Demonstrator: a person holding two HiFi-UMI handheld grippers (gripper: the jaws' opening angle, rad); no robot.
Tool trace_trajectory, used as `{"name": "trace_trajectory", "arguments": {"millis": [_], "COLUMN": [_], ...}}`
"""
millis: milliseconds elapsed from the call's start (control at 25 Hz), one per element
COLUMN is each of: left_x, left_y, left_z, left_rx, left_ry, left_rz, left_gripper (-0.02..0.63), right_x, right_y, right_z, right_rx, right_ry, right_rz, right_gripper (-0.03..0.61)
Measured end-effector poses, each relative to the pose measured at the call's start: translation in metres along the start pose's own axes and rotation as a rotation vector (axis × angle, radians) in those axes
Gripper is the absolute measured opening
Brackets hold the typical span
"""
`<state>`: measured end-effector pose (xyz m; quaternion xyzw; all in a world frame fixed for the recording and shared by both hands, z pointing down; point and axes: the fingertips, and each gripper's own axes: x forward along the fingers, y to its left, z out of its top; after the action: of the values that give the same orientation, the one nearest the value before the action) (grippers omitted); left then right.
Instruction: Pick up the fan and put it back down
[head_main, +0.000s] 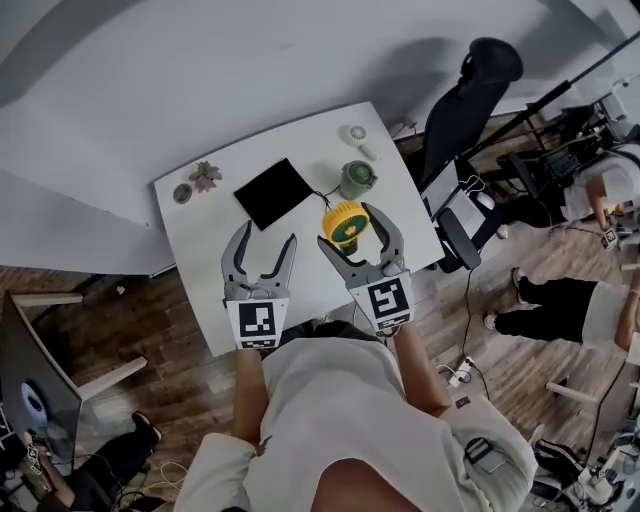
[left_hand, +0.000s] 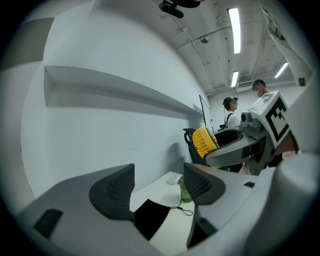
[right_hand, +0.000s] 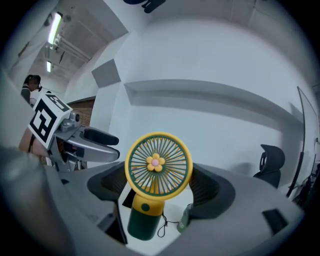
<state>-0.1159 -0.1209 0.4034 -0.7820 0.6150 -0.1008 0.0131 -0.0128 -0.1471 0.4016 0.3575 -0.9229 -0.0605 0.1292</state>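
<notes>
Pinching the yellow fan (right_hand: 158, 167) by the two sides of its round grille, the right tongs (head_main: 347, 226) hold it clear of the white counter (head_main: 200, 250), with its dark green base hanging free below the pads and a thin strap dangling from it. In the head view the fan sits over the counter's right part, just near of the green cup (head_main: 357, 178) and to the right of the black pad (head_main: 272, 192). The left tongs (head_main: 266, 236) are spread with nothing between them, level with the right pair and just to its left, taking no part in the grip. By my reading the pick-up half of the task is done and the put-down half is not yet begun. The next move calls for lowering the fan straight down onto a bare patch of counter, near of the cup and off the pad, keeping the base level so it meets the surface flat. Because the grip is high on the grille, the base could swing or tip on contact, so the pads should part only once the fan stands on its own.
</notes>
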Motion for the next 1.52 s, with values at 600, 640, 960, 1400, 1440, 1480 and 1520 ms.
{"name": "trace_trajectory", "arguments": {"millis": [600,640,960,1400,1440,1480,1520], "left_x": [0.001,0.003,0.018,0.034,0.036,0.038,0.040], "left_y": [0.001,0.001,-0.001,-0.004,-0.004,-0.004,-0.004], "left_z": [0.070,0.071,0.044,-0.005,-0.012,-0.018,-0.024], "left_rx": [0.009,0.006,0.043,0.005,0.001,-0.002,-0.006], "left_ry": [-0.139,-0.140,-0.069,0.037,0.048,0.059,0.070], "left_rz": [-0.005,-0.007,-0.068,-0.125,-0.129,-0.133,-0.136], "left_gripper": [0.310,0.311,0.310,0.310,0.311,0.310,0.310], "right_x": [-0.022,-0.022,-0.008,0.012,0.015,0.017,0.020], "right_y": [-0.024,-0.024,-0.024,-0.015,-0.014,-0.013,-0.012], "right_z": [0.070,0.070,0.045,-0.007,-0.014,-0.021,-0.028], "right_rx": [-0.025,-0.027,-0.023,0.031,0.042,0.051,0.058], "right_ry": [-0.173,-0.171,-0.086,0.055,0.068,0.081,0.095], "right_rz": [-0.061,-0.061,-0.064,-0.056,-0.056,-0.054,-0.053], "right_gripper": [0.390,0.390,0.390,0.390,0.390,0.390,0.390]}}
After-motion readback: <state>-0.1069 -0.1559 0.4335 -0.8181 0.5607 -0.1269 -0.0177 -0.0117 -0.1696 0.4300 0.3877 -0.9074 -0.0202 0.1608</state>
